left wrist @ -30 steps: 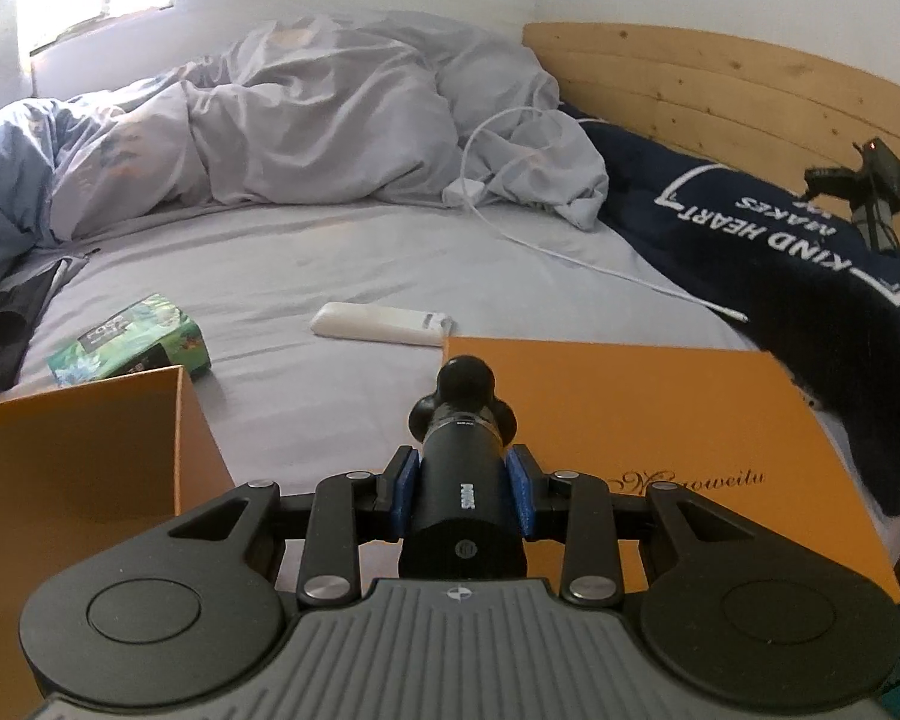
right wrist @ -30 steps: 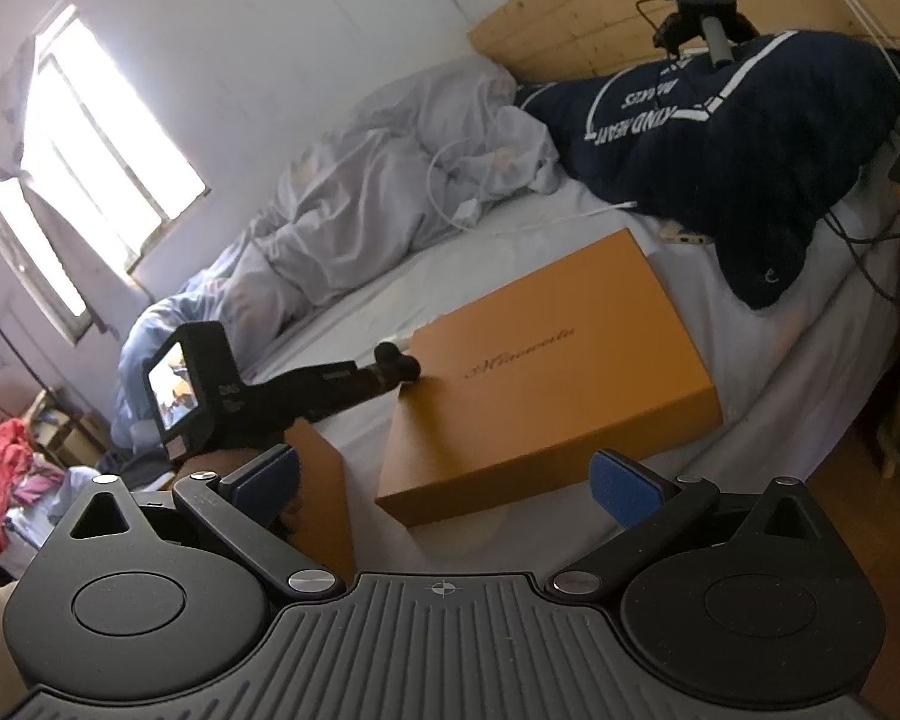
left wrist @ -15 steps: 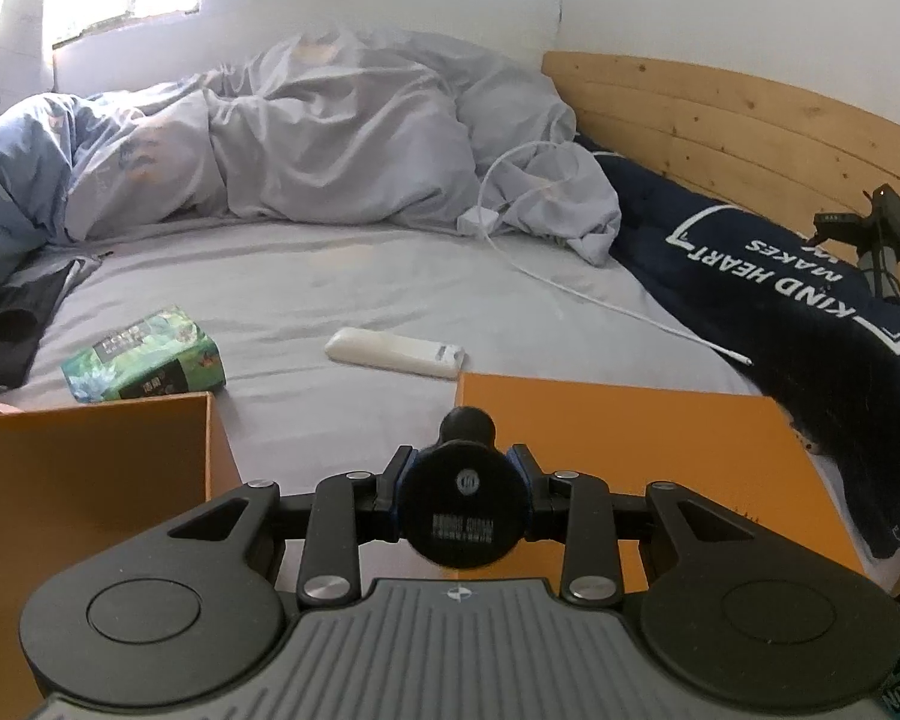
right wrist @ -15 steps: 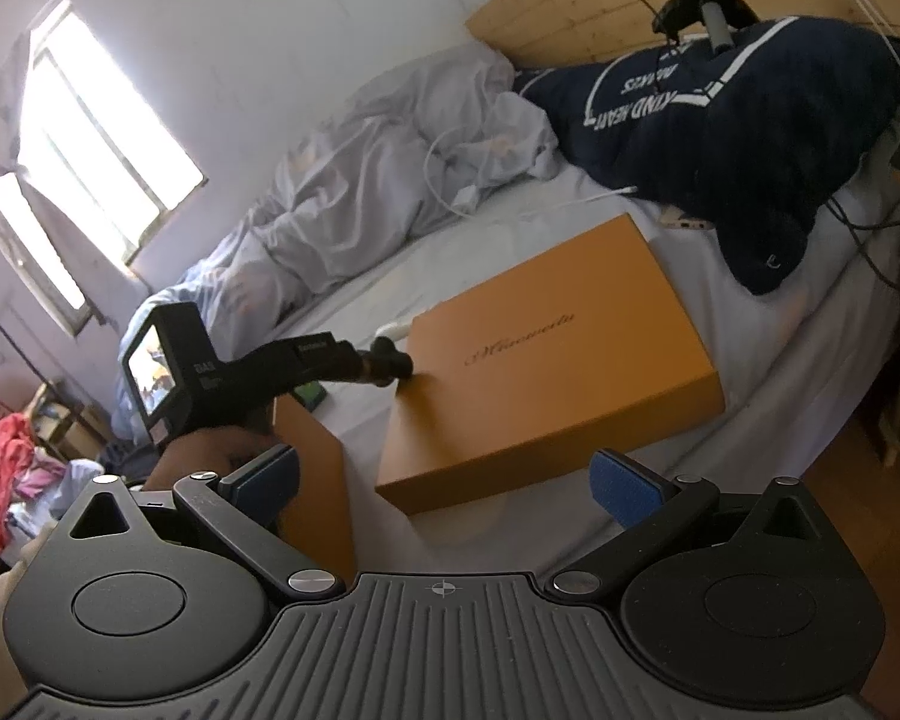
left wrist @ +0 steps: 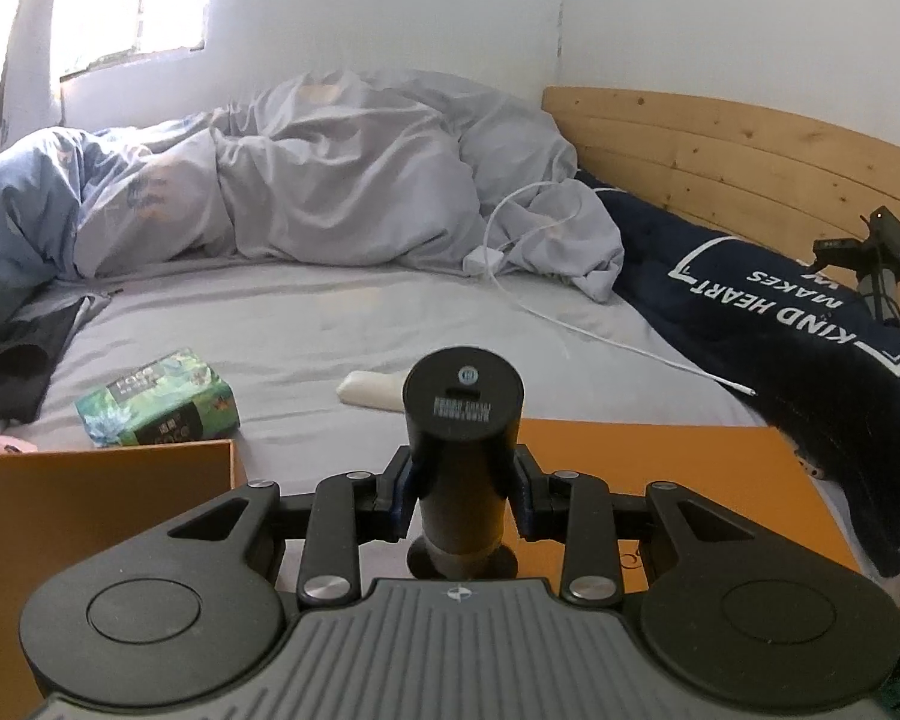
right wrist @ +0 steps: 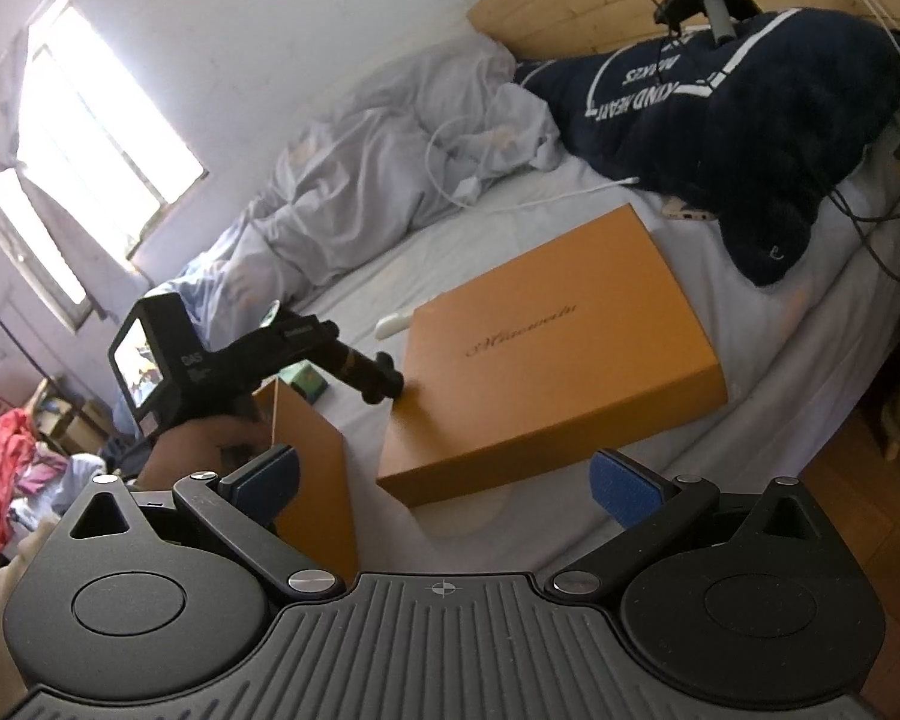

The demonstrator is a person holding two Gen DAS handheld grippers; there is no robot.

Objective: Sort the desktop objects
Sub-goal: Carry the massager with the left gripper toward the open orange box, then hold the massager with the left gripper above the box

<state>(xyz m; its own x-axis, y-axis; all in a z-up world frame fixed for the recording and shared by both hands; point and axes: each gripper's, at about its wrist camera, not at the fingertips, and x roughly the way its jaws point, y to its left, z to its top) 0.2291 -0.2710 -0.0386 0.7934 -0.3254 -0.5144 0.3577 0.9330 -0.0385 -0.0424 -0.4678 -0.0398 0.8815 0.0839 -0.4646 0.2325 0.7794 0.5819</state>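
Our left gripper (left wrist: 459,483), clamped on the black cylindrical device (left wrist: 462,450), has tipped it upright over the orange box lid's (right wrist: 558,354) corner; placement seems near. Our right gripper (right wrist: 444,477) hangs open.

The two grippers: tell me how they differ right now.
The left gripper is shut on a black cylindrical device; the right gripper is open and empty. The left one hangs by the orange box; the right sits back off the bed. Both have blue finger pads.
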